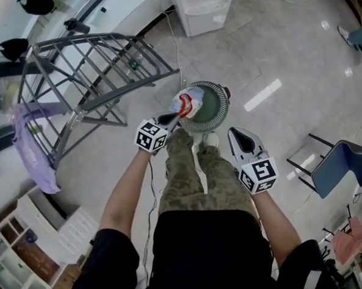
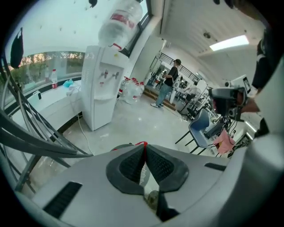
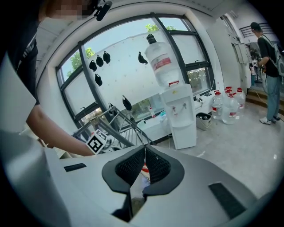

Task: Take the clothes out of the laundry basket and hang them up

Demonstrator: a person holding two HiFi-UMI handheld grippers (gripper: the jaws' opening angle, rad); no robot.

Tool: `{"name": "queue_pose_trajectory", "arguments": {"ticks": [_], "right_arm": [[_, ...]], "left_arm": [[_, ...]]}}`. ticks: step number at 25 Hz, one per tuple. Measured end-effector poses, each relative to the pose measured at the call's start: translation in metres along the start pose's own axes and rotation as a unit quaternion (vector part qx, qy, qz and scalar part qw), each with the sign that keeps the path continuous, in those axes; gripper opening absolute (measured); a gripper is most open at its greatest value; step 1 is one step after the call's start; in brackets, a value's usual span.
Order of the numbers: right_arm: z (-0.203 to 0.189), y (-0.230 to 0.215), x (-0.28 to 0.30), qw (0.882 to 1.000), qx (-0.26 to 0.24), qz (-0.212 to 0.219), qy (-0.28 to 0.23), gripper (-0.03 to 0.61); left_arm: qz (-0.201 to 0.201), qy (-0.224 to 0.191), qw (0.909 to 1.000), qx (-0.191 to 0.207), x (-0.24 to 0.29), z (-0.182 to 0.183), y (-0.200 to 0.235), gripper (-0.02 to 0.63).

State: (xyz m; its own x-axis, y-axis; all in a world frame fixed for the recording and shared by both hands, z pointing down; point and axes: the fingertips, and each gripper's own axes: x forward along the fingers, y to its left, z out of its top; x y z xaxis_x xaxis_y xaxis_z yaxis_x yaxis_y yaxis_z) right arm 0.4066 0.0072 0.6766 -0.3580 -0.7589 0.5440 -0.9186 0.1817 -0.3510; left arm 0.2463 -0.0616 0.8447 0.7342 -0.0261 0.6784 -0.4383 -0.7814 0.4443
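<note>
A round grey laundry basket [image 1: 223, 104] stands on the floor in front of the person's feet. Above its left part hangs a white, red and blue garment [image 1: 188, 102], pinched by my left gripper [image 1: 175, 116], which is shut on it. A red sliver of that cloth [image 2: 141, 143] shows at the closed tips of the left gripper [image 2: 143, 145]. My right gripper [image 1: 233, 133] is held to the right of the basket, shut, with nothing between its pads. In the right gripper view the shut right gripper [image 3: 144, 147] points toward the garment [image 3: 144, 169] and the rack.
A grey folding drying rack [image 1: 93, 74] stands at the left, with a purple garment [image 1: 31, 144] draped over its near end. A white water dispenser [image 1: 201, 8] is behind the basket. A blue chair [image 1: 345, 166] is at the right, and white shelves [image 1: 34, 242] at the lower left.
</note>
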Motion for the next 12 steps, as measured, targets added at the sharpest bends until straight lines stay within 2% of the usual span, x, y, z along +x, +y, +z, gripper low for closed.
{"name": "queue_pose_trajectory", "arguments": {"ticks": [6, 9, 12], "right_arm": [[0.031, 0.011, -0.019, 1.0, -0.024, 0.014, 0.0, 0.009], [0.041, 0.015, -0.027, 0.998, -0.054, 0.008, 0.012, 0.067], [0.046, 0.026, -0.03, 0.997, -0.06, 0.04, 0.029, 0.107]], "left_arm": [[0.013, -0.041, 0.9988, 0.023, -0.072, 0.063, -0.046, 0.009], [0.01, -0.059, 0.9975, 0.037, -0.109, 0.088, -0.072, 0.009], [-0.003, -0.084, 0.9952, 0.049, -0.149, 0.113, -0.102, 0.009]]}}
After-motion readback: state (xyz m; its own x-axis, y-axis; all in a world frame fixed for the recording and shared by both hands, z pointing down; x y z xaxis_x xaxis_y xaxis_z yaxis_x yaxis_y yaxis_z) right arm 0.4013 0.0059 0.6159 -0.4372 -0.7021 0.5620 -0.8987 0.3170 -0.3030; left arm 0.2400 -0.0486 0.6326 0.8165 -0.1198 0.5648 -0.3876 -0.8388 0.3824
